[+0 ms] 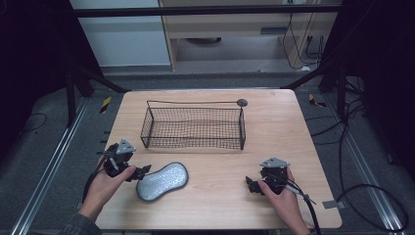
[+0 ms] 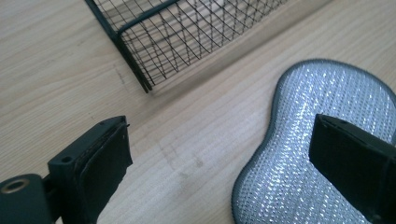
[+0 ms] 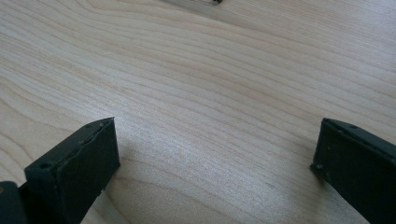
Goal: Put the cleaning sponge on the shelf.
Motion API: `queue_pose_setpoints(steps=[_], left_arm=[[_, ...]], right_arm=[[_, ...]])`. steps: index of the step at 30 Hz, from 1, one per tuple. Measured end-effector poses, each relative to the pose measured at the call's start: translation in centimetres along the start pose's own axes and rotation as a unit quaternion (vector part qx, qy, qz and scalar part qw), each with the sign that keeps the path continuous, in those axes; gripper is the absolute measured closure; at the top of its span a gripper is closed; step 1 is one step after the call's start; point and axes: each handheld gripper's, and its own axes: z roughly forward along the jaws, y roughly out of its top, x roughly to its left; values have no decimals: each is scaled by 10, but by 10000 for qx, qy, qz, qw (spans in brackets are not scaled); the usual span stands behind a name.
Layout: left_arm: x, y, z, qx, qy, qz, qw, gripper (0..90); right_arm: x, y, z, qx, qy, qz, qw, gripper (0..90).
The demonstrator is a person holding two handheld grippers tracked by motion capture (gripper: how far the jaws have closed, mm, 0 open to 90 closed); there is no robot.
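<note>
On the pale wooden desk, a silver, glittery, peanut-shaped scrubbing pad with a grey rim lies near the front-left corner, before the wire basket. The left gripper, jaws apart, reaches its edge; the right gripper gapes over bare wood.

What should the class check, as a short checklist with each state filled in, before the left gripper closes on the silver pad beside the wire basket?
1. Left gripper open wide enough: ok, its jaws stand well apart in the left gripper view.
2. Silver pad between the jaws: not ok, one jaw is over the pad, the other over bare table.
3. Pad free of other things: ok, it lies flat and apart from the wire basket.
4. Basket ready to receive: ok, it stands upright with nothing in it.
5. Right gripper out of the way: ok, open over bare wood at the far side.
6. Jaws touching the pad: cannot tell.
</note>
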Motion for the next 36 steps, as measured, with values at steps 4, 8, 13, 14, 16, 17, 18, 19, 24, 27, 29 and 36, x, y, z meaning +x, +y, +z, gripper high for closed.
queue_pose_setpoints(steps=[4, 8, 13, 14, 16, 17, 18, 19, 24, 27, 29, 36], left_arm=[[-6, 7, 3, 309, -156, 144, 9993, 55], [-11, 14, 5, 638, -228, 468, 9966, 55], [-21, 24, 6, 955, -348, 824, 9914, 44], [-22, 25, 7, 1024, -388, 891, 9900, 43], [-24, 27, 8, 1107, -501, 935, 9882, 42], [-25, 28, 9, 1142, -564, 922, 9876, 40], [-25, 29, 10, 1195, -613, 957, 9863, 41], [-27, 29, 11, 1224, -644, 974, 9856, 41], [-31, 33, 19, 1507, -786, 1159, 9786, 45], [-35, 37, 23, 1635, -861, 1270, 9746, 44], [-38, 38, 25, 1666, -954, 1304, 9727, 44], [-45, 38, 31, 1810, -1067, 1439, 9670, 41]], right_arm=[[-1, -1, -1, 5, 48, -12, 10000, 4], [-1, -1, -1, 6, 45, -21, 10000, 4], [-1, 0, -1, 9, 32, -48, 10000, 4], [-1, -1, -1, 9, 32, -48, 10000, 4], [-1, -1, -1, 6, 31, -42, 10000, 4], [-1, -1, -1, 8, 33, -46, 10000, 4], [-1, -1, -1, 9, 31, -47, 10000, 4], [-1, -1, -1, 6, 31, -42, 10000, 4], [-1, -1, -1, 5, 30, -51, 10000, 4], [-1, 0, -1, 10, 24, -44, 10000, 4], [-1, 0, 0, 8, 15, -10, 10000, 4], [0, 0, 0, 4, 18, -9, 10000, 4]])
